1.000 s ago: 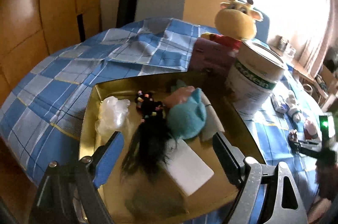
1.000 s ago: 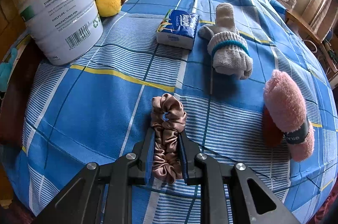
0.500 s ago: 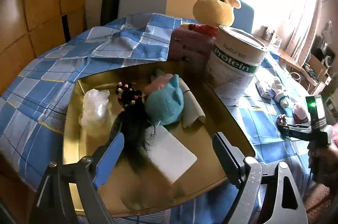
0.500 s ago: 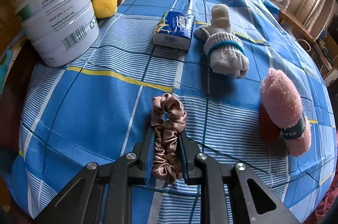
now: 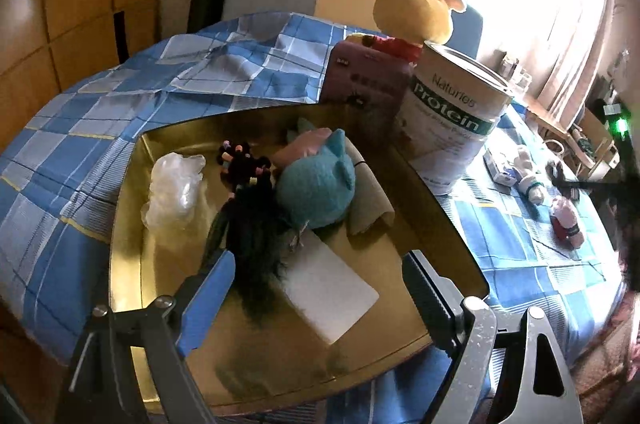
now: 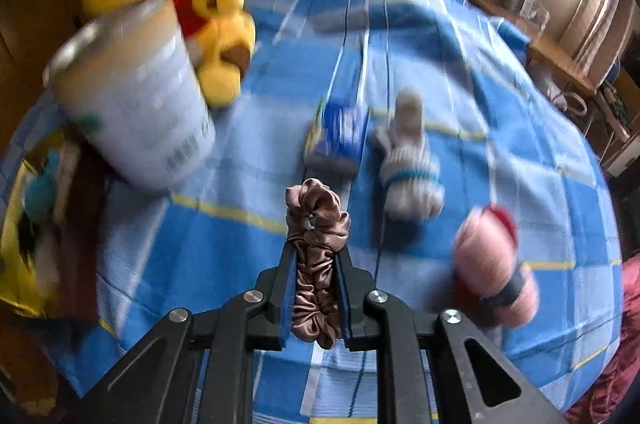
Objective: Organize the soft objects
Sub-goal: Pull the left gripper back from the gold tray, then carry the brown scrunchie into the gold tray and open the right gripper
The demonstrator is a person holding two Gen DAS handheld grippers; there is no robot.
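Left gripper (image 5: 316,288): jaws spread, empty, above gold tray (image 5: 132,208) holding teal plush (image 5: 320,188). Right gripper (image 6: 316,260): jaws clamped on brown satin scrunchie (image 6: 316,224), apparently clear of the blue checked surface (image 6: 248,160); grey glove (image 6: 408,160) beyond, blurred.

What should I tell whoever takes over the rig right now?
Right gripper: shut on the brown satin scrunchie, above the blue checked cloth.
Left gripper: open, empty, over the gold tray.
Done: teal plush, black hair piece and clear bag lie in the tray.
Left: drop the scrunchie in, then likely the grey glove, pink rolled towel and tissue pack.
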